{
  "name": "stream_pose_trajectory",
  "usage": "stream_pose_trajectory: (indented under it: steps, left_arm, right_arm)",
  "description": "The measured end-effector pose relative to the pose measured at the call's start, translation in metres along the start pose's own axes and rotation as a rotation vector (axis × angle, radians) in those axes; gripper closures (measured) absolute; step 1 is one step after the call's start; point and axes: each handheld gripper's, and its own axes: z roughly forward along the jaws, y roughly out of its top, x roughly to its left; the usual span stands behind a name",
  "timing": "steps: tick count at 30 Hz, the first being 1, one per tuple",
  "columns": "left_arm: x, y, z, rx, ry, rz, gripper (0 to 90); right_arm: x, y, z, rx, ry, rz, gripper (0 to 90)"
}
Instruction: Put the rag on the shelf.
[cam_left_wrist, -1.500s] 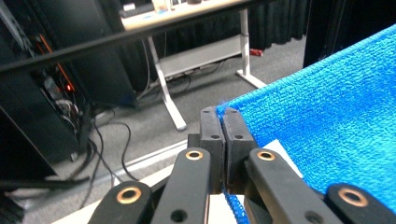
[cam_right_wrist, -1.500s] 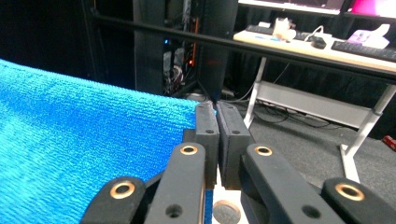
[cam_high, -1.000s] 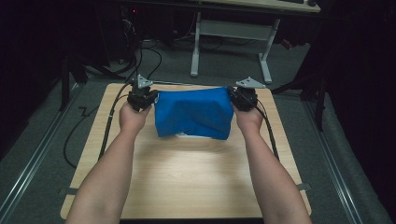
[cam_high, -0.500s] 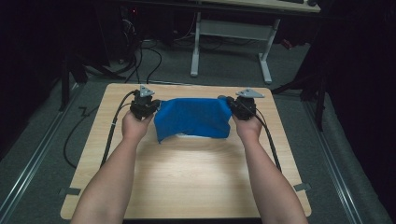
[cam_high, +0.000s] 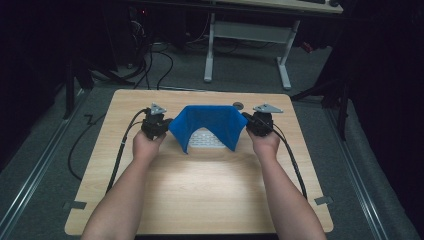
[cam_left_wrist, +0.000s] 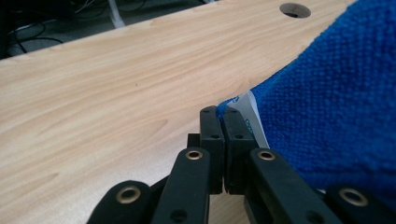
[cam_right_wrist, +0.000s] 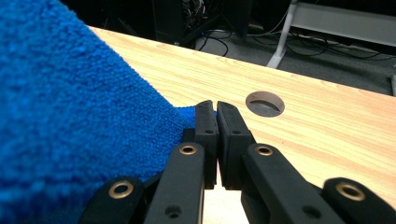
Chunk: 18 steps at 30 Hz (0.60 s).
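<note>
**Holding a blue cloth by two corners**

I had the left gripper (cam_high: 164, 125) and right gripper (cam_high: 250, 121) each clamped on a corner of the blue cloth (cam_high: 209, 125), which hung stretched between them above the far half of the wooden table (cam_high: 200, 195).

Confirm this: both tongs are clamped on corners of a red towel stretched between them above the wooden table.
Wrong in one respect: the towel is blue, not red, as the high view shows. Both the left tongs and the right tongs are clamped on its corners above the wooden table.
</note>
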Motion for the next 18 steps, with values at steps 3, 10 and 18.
stream_pose_trajectory:
  steps: [3, 10, 18]
  left_arm:
    - [-0.001, -0.005, 0.001, 0.008, -0.004, -0.004, 88.9]
    - [-0.004, -0.013, 0.004, 0.028, -0.007, -0.002, 88.7]
    - [-0.003, -0.019, 0.002, 0.016, -0.014, -0.023, 87.6]
  right_arm:
    - [0.001, -0.007, 0.002, 0.013, 0.001, 0.007, 88.2]
    - [0.004, -0.019, 0.007, 0.056, 0.005, -0.004, 88.0]
    - [0.004, -0.029, 0.007, 0.066, -0.004, 0.006, 85.7]
